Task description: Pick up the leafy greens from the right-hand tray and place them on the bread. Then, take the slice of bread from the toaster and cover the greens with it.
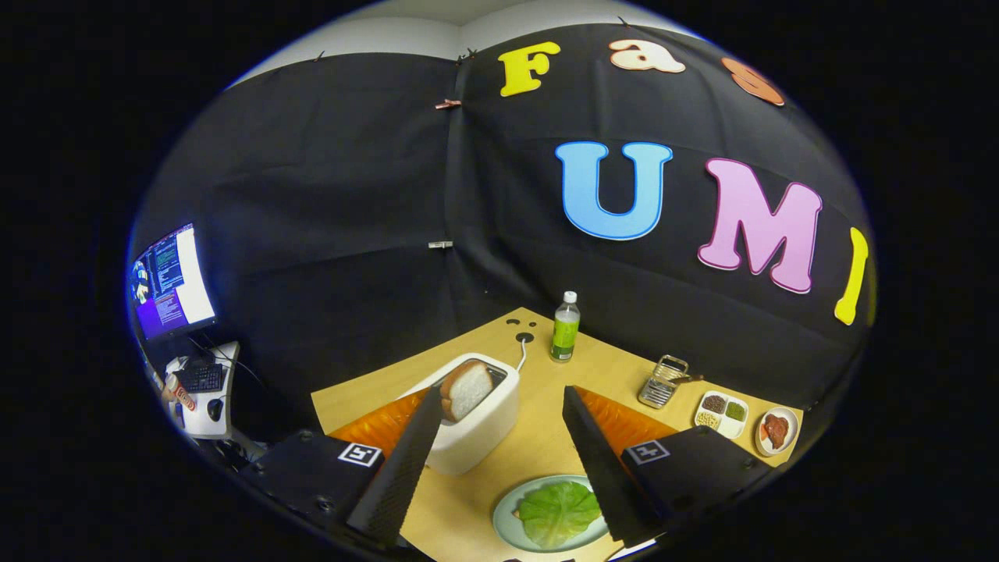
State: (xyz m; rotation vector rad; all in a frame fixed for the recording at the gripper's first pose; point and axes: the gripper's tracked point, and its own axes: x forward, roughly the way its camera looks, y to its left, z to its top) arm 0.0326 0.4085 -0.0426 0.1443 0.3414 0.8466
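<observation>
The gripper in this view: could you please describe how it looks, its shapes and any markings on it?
The gripper has two long, wedge-shaped fingers with a finely ribbed inner surface, narrowing toward the tips. Each sits on a boxy black mount with visible screws. Each mount carries a square black-and-white marker, and orange parts show behind both fingers. The fingers stand wide apart.

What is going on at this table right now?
A person's handheld gripper hangs open above the table, holding nothing. Leafy greens already lie on the plate between the fingers. A slice of bread still stands in the toaster just ahead, so fetching it looks like the next step.
</observation>
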